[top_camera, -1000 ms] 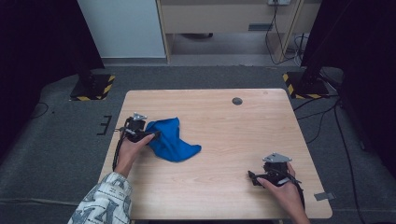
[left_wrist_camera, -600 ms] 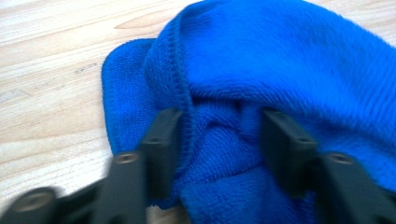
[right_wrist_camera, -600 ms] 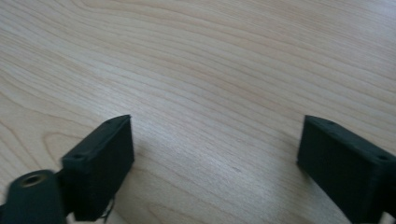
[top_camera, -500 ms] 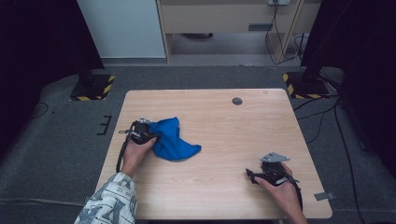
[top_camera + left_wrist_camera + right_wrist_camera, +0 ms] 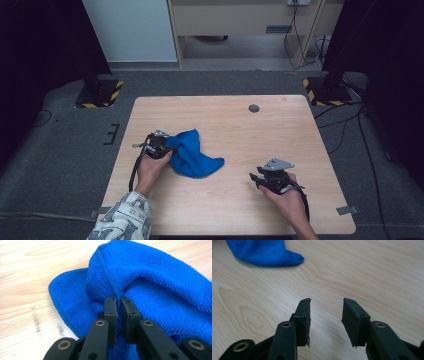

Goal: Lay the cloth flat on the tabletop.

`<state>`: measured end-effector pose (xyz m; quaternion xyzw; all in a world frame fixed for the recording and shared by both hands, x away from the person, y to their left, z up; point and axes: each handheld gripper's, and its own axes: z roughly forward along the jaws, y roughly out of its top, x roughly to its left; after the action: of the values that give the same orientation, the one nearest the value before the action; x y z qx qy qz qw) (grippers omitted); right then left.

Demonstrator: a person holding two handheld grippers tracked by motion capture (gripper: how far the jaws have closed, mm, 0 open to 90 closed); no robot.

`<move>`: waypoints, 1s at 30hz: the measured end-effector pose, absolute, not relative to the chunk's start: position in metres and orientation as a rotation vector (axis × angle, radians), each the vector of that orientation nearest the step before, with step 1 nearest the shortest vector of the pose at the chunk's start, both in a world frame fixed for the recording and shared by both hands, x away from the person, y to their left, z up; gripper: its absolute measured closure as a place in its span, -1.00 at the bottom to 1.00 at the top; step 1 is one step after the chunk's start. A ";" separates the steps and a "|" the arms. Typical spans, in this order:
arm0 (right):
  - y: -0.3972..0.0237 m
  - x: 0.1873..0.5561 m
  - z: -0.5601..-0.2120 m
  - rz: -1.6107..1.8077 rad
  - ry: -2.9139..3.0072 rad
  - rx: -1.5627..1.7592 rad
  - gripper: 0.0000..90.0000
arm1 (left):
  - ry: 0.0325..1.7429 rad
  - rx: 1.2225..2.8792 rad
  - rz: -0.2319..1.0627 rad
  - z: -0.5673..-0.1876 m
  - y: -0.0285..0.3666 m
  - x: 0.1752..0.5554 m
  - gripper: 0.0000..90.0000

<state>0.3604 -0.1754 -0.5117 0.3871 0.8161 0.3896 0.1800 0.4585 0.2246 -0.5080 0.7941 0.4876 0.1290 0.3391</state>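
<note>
Because it is soft and floppy, the blue cloth [image 5: 192, 155] will sag and bend when lifted, so a hemmed edge is the best place to hold. It lies bunched on the left side of the table [image 5: 280, 130]. The left gripper [image 5: 118, 305] has just been closing and seems to pinch a fold. The right gripper [image 5: 326, 305], well apart, has been closing on nothing.
</note>
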 end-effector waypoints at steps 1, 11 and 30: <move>-0.174 0.361 -0.511 1.105 2.308 1.086 0.45 | 1.262 2.069 0.327 -0.508 0.221 0.457 0.84; -0.164 0.368 -0.516 1.109 2.341 1.055 0.75 | 1.205 2.087 0.297 -0.510 0.194 0.443 0.84; -0.141 0.397 -0.517 1.143 2.383 1.046 0.70 | 1.161 2.089 0.358 -0.502 0.184 0.430 0.44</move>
<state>0.3969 -0.1406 -0.5169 0.3640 0.8290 0.3975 0.1489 0.4305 0.1837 -0.5020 0.8083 0.4493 0.1384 0.3545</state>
